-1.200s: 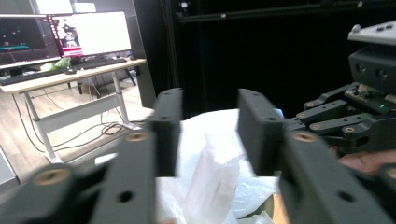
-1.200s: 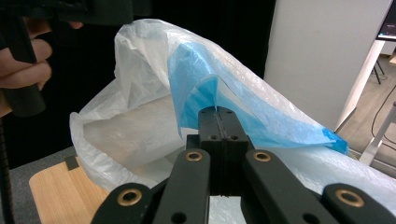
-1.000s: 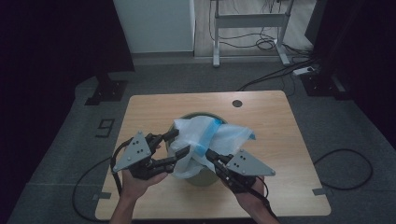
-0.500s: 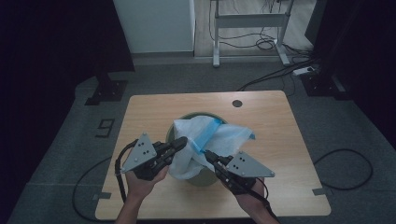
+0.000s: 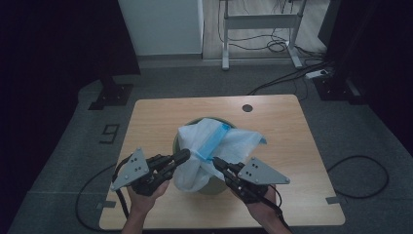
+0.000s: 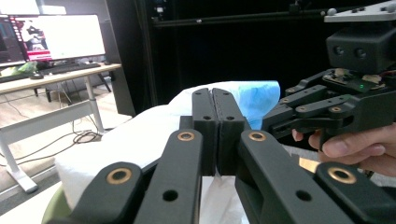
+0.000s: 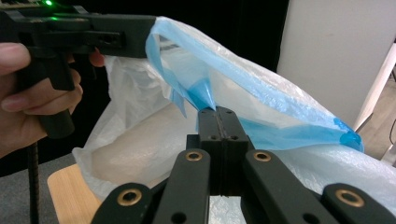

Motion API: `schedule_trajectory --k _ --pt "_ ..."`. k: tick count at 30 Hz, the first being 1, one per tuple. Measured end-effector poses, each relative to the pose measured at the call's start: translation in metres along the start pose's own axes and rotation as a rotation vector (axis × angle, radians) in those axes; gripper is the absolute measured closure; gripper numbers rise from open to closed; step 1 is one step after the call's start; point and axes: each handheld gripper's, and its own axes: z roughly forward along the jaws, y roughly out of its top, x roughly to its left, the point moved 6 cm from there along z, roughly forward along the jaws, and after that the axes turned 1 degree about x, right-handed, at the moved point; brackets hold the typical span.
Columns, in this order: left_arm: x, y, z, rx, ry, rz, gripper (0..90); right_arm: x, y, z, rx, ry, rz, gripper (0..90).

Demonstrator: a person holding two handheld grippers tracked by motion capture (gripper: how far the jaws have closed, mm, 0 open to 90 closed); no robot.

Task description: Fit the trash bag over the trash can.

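Step in hand: fitting bag (image 5: 214, 146) into green bin (image 5: 214, 186) at table (image 5: 156, 117) centre

Left gripper (image 5: 185, 155) at bag's 9 o'clock, jaws just closed, clamped on bag rim

Right gripper (image 7: 217, 112) at 5 o'clock, jaws clamped on blue hem (image 7: 261, 126)

Next, as judged: spread rim apart, pull down over bin edge

One legible mark: a large figure "9" (image 5: 110, 132), dark, set on the grey floor (image 5: 73, 146) just off the left edge of the wooden table (image 5: 156, 117), seen in the high view. A monitor (image 6: 65, 35) on a desk in the left gripper view displays a bright page with a small picture, but its lettering is too small to read. No brand, label or sign is readable elsewhere.
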Motion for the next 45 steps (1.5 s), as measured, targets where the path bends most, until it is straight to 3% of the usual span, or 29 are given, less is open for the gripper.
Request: schedule_trajectory --k 9,19,22,26,31,38,45 --pt "0.000 -0.013 -0.011 -0.010 0.025 -0.030 89.2 0.012 -0.010 -0.001 0.009 0.050 -0.002 88.2" --pt "-0.013 -0.046 -0.030 -0.014 0.064 -0.081 89.4 0.030 -0.035 -0.002 0.044 0.095 0.006 88.5" --pt "-0.014 -0.052 -0.035 -0.020 0.071 -0.095 89.4 0.028 -0.035 -0.007 0.035 0.086 0.011 79.8" --pt "-0.013 -0.060 -0.040 -0.021 0.067 -0.122 89.4 0.014 -0.028 -0.011 0.017 0.047 0.036 68.3" --pt "-0.013 -0.071 -0.042 -0.021 0.074 -0.153 89.2 -0.001 -0.024 0.000 0.052 0.026 0.081 60.7" --pt "-0.014 -0.084 -0.042 -0.016 0.062 -0.191 88.3 0.011 -0.023 0.019 0.090 0.071 0.087 52.2" --pt "-0.015 -0.091 -0.043 0.003 0.066 -0.209 87.2 0.023 -0.034 0.030 0.141 0.057 0.058 45.3"
